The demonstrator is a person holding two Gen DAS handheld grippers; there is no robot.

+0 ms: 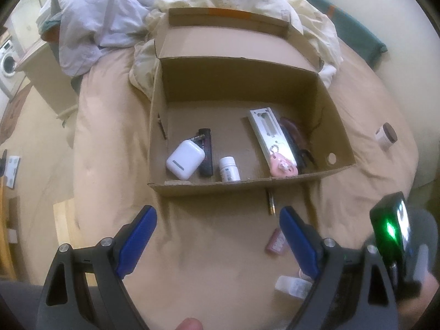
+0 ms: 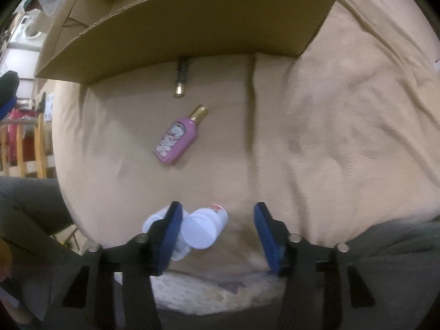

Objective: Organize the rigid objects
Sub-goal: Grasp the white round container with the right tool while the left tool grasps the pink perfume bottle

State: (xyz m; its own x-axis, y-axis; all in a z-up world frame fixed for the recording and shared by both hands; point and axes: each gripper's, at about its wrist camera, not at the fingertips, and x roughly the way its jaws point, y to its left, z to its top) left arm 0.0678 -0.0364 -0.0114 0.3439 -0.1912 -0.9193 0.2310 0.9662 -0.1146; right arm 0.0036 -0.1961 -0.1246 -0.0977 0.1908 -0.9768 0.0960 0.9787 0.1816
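Note:
An open cardboard box sits on a tan bed and holds a white earbud case, a black lighter, a white pill bottle, a white remote and a pink keychain. My left gripper is open and empty, in front of the box. My right gripper is open, low over a white bottle that lies between its fingers. A second clear bottle lies beside the left finger. A pink perfume bottle and a dark gold-tipped tube lie before the box.
Crumpled bedding is piled behind the box. A small brown-lidded jar lies on the bed to the box's right. The right gripper's body with a green light shows at the lower right. A washing machine stands far left.

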